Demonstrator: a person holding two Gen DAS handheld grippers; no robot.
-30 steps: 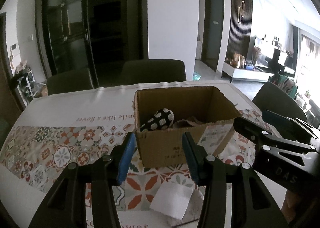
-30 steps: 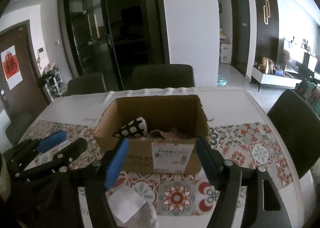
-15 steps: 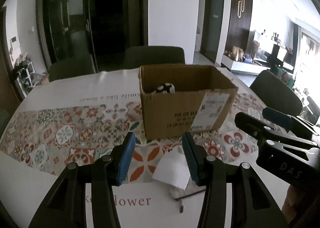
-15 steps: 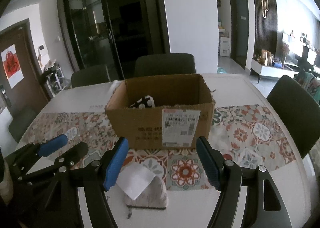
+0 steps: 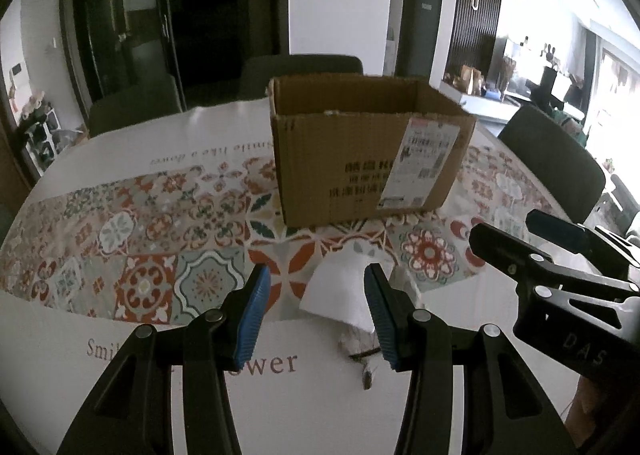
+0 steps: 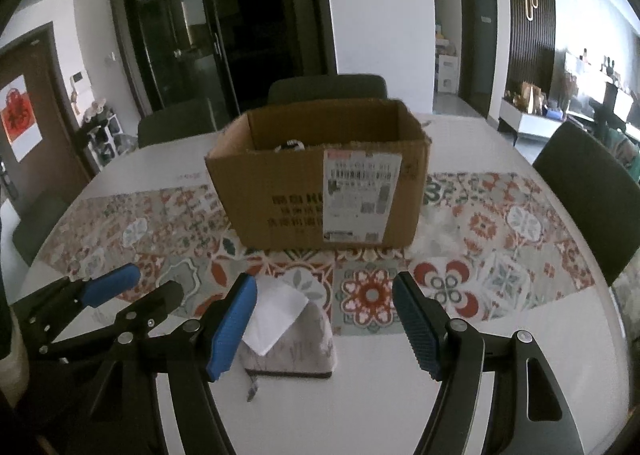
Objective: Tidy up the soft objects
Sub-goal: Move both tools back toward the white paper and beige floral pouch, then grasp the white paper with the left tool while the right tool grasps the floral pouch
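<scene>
A grey patterned soft pouch (image 6: 296,339) lies on the table with a white sheet (image 6: 276,311) on top and its zip pull hanging toward me. My right gripper (image 6: 324,331) hovers just above it, open wide, blue pads on either side and apart from it. In the left wrist view the same pouch (image 5: 344,299) shows just beyond my left gripper (image 5: 318,315), which is open with a narrower gap and holds nothing. Behind stands an open cardboard box (image 6: 320,183); a black-and-white spotted item (image 6: 292,145) peeks over its rim.
The table (image 5: 120,351) wears a tiled-pattern runner. A pale fluffy thing (image 6: 436,227) lies right of the box. Dark chairs (image 6: 592,191) ring the table. My left gripper (image 6: 150,287) sits close at the right gripper's left.
Both grippers have sunk and drawn back from the box toward the pouch. The box's inside, seen from above before, is now mostly hidden behind its front wall. Neither opening has changed.
</scene>
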